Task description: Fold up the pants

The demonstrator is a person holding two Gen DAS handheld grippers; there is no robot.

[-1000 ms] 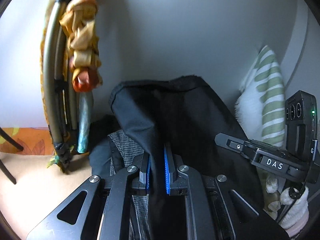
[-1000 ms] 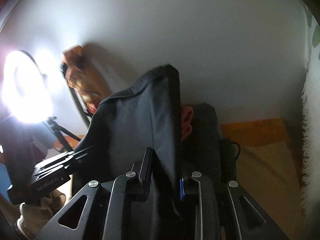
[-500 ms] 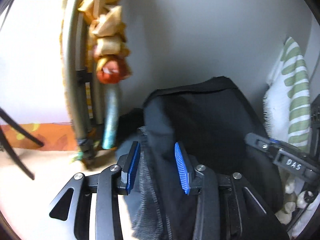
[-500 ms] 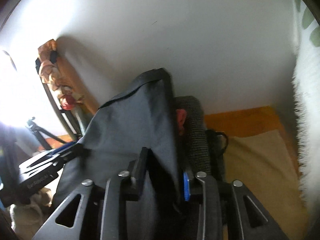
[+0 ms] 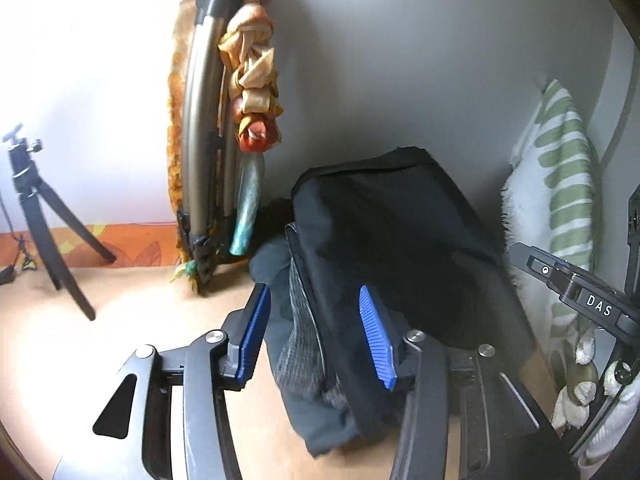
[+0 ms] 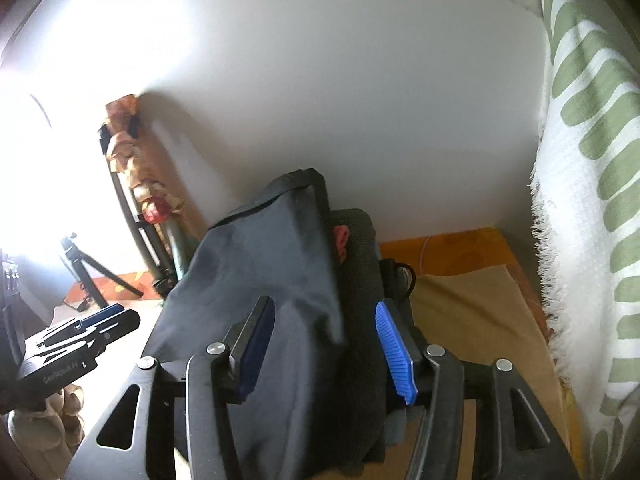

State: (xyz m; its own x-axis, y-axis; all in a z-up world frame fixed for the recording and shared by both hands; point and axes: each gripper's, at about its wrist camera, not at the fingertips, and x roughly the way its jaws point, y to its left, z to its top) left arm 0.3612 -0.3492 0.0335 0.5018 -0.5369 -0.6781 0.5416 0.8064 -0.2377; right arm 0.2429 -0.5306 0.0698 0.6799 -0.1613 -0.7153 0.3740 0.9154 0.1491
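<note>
Both my tongs released, jaws just been opening. Left tongs point(image 5: 316, 336): blue pads clear of the cloth, though the dark pants point(image 5: 392, 248) sit between them. Right tongs point(image 6: 326, 344): same, pants point(image 6: 272, 288) in the gap, pads not pressing. Pants are a folded dark bundle on top of the grey clothes pile point(image 5: 296, 344), against the white wall point(image 5: 400, 60). Striped green-white cloth point(image 6: 592, 200) hangs right of the pants; small tripod point(image 5: 36, 216) well off to their left.
</note>
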